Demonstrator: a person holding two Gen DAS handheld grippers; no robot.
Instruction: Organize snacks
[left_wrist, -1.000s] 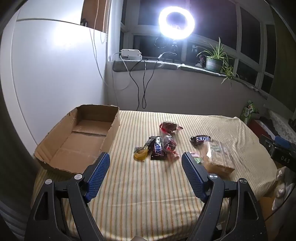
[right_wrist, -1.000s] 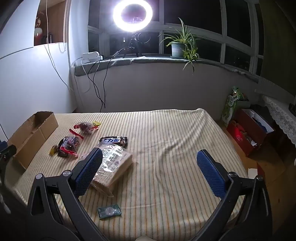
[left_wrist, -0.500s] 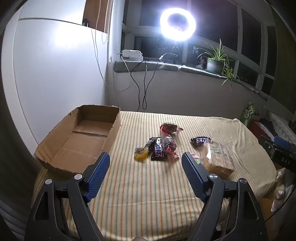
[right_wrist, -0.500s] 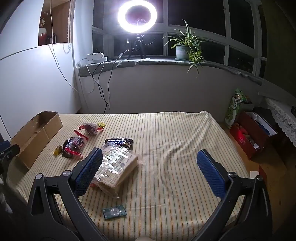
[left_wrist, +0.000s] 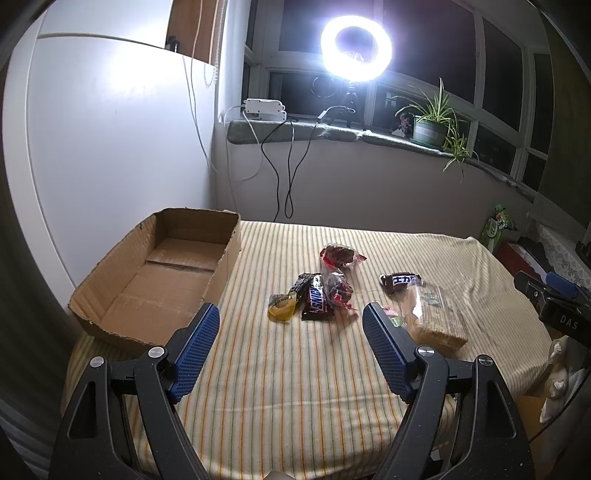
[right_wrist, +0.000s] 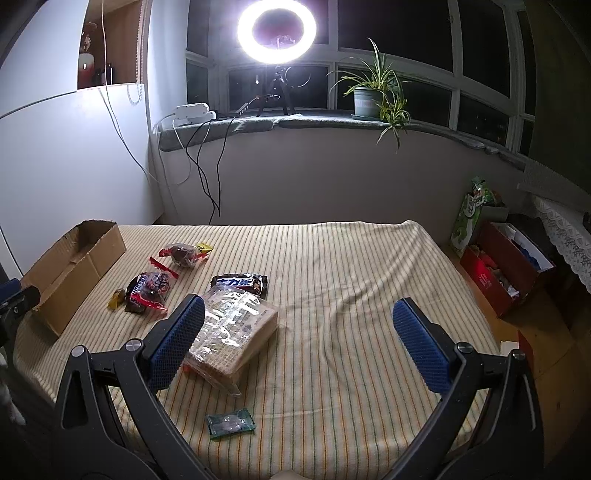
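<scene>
An empty cardboard box (left_wrist: 159, 280) sits at the left of the striped tablecloth; it also shows in the right wrist view (right_wrist: 70, 273). Snacks lie mid-table: a Snickers bar (left_wrist: 316, 301), a yellow candy (left_wrist: 282, 308), two red-wrapped sweets (left_wrist: 340, 256), a dark chocolate bar (left_wrist: 400, 281) and a clear cracker pack (left_wrist: 437, 317). In the right wrist view the cracker pack (right_wrist: 236, 332) lies by the left finger, with a small green candy (right_wrist: 231, 422) near the front edge. My left gripper (left_wrist: 290, 347) is open and empty. My right gripper (right_wrist: 299, 343) is open and empty.
A ring light (left_wrist: 356, 48) and a potted plant (left_wrist: 430, 125) stand on the window sill behind the table. Cables hang down the wall (left_wrist: 284, 177). A red box (right_wrist: 506, 269) and a green bag (right_wrist: 471, 214) sit on the floor at the right.
Both views have shifted slightly, the right wrist view drifting a little leftward so the snacks sit further right. The snacks have not moved. Both grippers stay open.
</scene>
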